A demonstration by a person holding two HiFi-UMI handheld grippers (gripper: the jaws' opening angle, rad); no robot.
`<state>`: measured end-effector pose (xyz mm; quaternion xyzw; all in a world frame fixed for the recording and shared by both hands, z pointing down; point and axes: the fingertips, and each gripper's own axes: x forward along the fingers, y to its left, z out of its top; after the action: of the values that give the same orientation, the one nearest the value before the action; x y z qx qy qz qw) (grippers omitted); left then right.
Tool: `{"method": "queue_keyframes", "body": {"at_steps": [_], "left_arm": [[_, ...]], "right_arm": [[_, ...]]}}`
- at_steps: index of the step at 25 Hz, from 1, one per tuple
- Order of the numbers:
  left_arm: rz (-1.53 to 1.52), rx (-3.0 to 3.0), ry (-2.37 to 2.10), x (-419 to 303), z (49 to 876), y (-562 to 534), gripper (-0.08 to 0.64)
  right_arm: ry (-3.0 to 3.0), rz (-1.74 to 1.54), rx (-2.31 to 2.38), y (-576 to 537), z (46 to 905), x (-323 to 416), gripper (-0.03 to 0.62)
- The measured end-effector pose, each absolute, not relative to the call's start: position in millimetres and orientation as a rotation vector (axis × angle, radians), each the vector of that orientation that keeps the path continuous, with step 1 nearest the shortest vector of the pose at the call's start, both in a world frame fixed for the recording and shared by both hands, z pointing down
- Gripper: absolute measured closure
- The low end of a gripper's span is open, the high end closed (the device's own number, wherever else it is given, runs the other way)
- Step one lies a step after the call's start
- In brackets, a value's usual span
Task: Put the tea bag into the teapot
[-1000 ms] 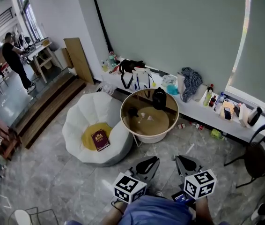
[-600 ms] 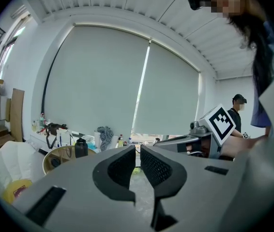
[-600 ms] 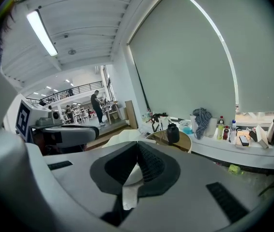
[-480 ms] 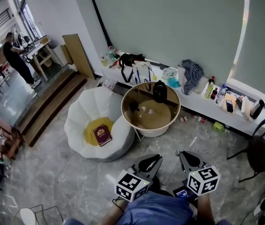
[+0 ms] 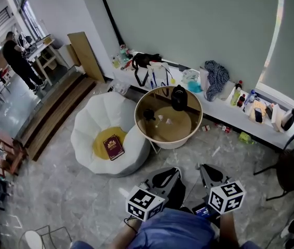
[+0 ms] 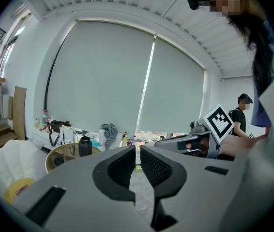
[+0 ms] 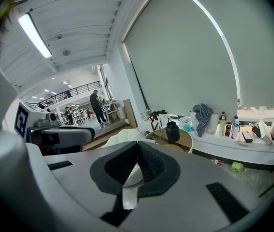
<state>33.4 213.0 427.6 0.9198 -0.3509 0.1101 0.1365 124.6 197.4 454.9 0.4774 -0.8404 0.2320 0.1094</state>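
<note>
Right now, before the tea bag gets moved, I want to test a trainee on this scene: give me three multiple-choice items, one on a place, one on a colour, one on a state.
1. Where is the teapot? A on the table; B on the floor; C on the ledge.
2. What colour is the book on the chair? A blue; B red; C green.
3. How is the right gripper? A wide open; B shut on the teapot; C shut, empty.
Key: 1 A, it stands on the round tabletop; 2 B, its cover is dark red; 3 C, its jaws meet with nothing between.
</note>
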Motion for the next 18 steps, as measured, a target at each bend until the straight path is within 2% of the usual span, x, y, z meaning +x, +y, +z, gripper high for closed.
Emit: {"method": "queue_keyframes", "body": {"at_steps": [18], "left_arm": [[0.308,2.652,-0.925,51.7,439.4,0.3,0.535]], "right_arm": [[-2.347,0.706,1.39,-1.5,466.6,139.0,0.574]]}}
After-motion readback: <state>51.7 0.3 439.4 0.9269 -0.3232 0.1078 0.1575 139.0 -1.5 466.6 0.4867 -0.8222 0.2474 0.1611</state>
